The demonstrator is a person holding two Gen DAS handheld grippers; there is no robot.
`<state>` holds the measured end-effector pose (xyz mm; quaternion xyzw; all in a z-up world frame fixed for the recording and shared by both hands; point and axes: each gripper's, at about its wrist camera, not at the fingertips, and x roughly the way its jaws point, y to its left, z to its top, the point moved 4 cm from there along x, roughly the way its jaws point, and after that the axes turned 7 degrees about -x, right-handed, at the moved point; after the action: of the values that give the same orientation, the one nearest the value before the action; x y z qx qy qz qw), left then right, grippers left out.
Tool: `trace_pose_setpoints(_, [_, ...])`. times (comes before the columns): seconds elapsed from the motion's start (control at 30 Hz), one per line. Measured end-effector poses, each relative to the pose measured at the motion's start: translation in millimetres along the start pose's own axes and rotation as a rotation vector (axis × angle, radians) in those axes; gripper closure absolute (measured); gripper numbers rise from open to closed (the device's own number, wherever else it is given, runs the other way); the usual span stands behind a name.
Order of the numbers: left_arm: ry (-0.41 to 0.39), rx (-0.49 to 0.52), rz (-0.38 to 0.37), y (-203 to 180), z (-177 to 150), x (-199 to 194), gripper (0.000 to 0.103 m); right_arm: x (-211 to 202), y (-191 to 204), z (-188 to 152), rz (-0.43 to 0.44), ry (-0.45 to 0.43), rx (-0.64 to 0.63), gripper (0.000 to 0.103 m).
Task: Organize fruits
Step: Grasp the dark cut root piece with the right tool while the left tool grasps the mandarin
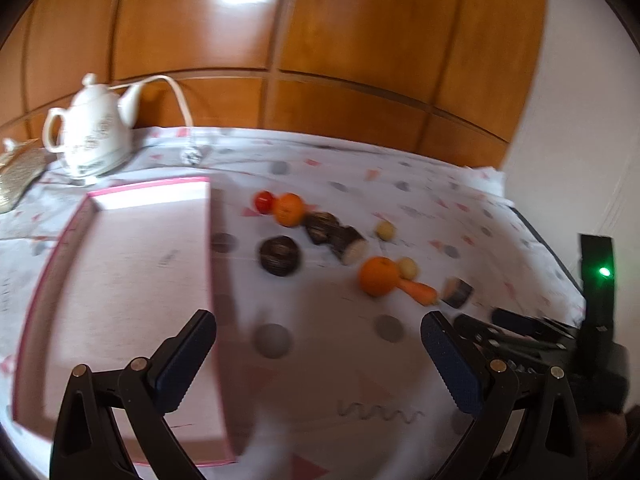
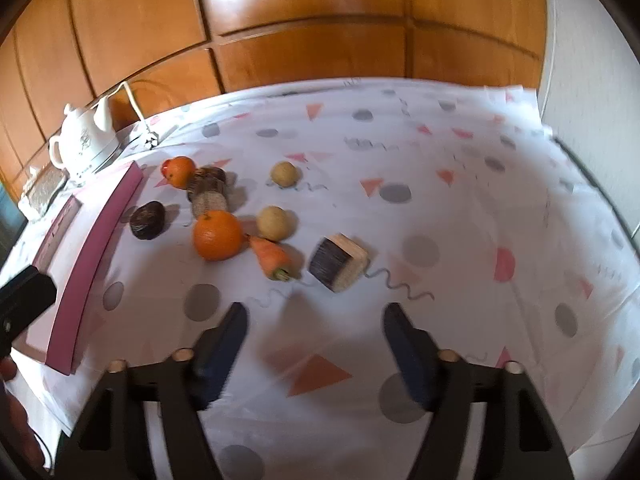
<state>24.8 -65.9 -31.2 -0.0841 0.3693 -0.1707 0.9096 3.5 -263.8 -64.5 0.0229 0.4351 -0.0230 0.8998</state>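
Note:
Fruits and vegetables lie in a loose row on the patterned tablecloth. A large orange point(image 2: 218, 235) rests against a carrot point(image 2: 272, 258), with a bark-sided cut chunk point(image 2: 340, 262) to its right. Two pale yellow balls point(image 2: 274, 222) lie behind them. Farther back are a dark round fruit point(image 2: 147, 220), more dark chunks point(image 2: 208, 190), a second orange point(image 2: 182, 171) and a small red tomato point(image 1: 264, 201). A shallow pink box point(image 1: 120, 280) lies at the left. My left gripper point(image 1: 316, 320) hangs open beside the box's right wall. My right gripper point(image 2: 316, 312) is open, short of the cut chunk, holding nothing.
A white teapot-shaped kettle point(image 1: 90, 132) with a cord stands at the back left, next to a woven item point(image 1: 16, 176). Wooden panelling runs behind the table. The cloth's right edge point(image 1: 540, 236) meets a white wall. The right gripper's body point(image 1: 520, 324) shows low right in the left wrist view.

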Motion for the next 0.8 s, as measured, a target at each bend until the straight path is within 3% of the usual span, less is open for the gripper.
trace_pose_setpoints(0.17, [0.062, 0.059, 0.023, -13, -6, 17, 0.0, 9, -11, -1, 0.008, 0.009, 0.007, 0.059])
trace_pose_setpoints(0.4, [0.11, 0.065, 0.011, -15, -1, 36, 0.001, 21, -17, 10, 0.043, 0.0, 0.013, 0.06])
trace_pose_setpoints(0.5, [0.123, 0.048, 0.002, -19, 3, 47, 0.009, 26, -18, 16, 0.046, -0.001, 0.005, 0.06])
trace_pose_setpoints(0.8, [0.173, 0.006, -0.011, -35, 11, 83, 0.018, 36, -14, 22, 0.035, -0.001, -0.063, 0.063])
